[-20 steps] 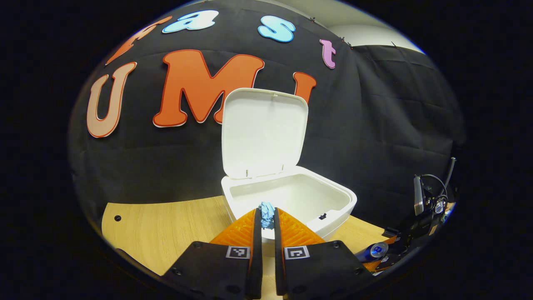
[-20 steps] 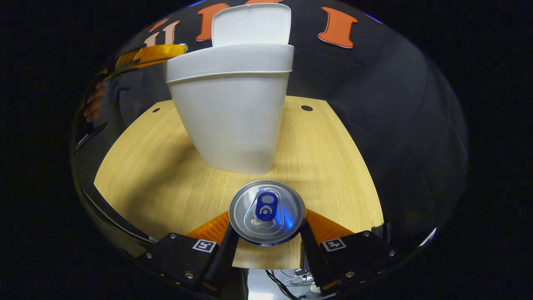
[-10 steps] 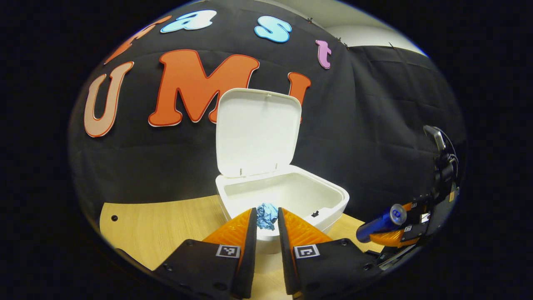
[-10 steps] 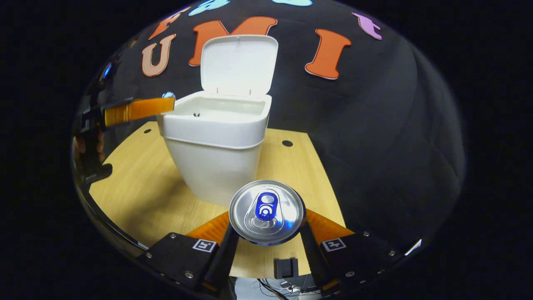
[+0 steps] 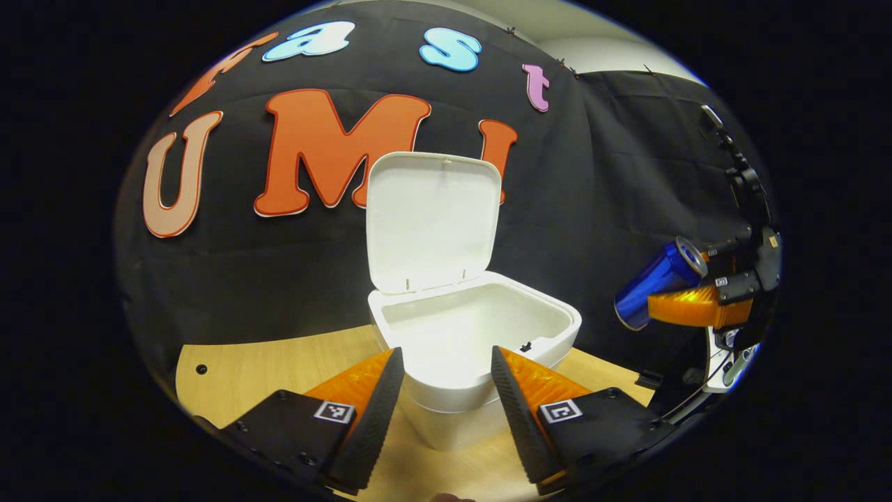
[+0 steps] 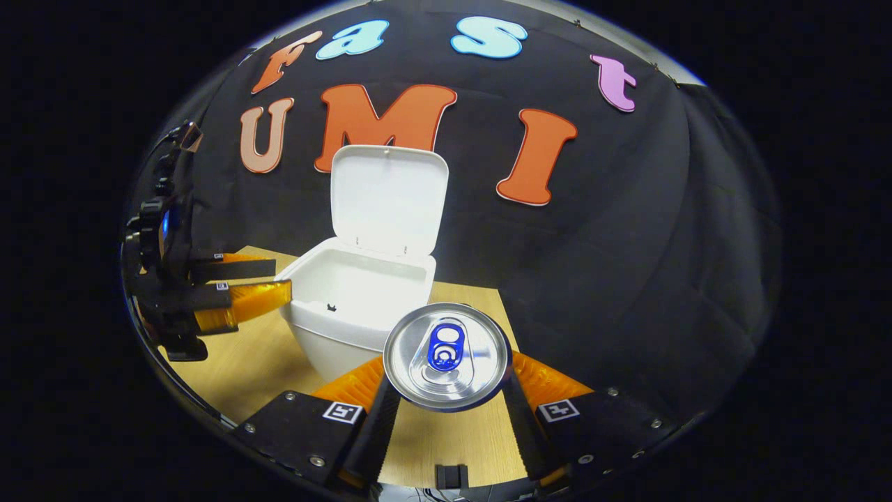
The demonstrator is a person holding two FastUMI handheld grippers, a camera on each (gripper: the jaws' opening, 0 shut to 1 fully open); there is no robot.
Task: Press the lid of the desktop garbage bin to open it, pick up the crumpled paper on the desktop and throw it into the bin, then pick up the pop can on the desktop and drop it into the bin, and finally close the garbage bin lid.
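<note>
left gripper [image 5: 442,362] fingers now spread, paper gone, pop can [image 6: 447,355] lifted higher

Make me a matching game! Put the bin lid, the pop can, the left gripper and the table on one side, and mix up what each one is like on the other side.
Things:
1. bin lid
2. pop can
3. left gripper
4. table

States:
A. open, nothing between its fingers
B. light wood, with the bin standing on it
C. standing up, open
D. held between the right gripper's fingers, off the table

Pairs: 1-C, 2-D, 3-A, 4-B
</note>
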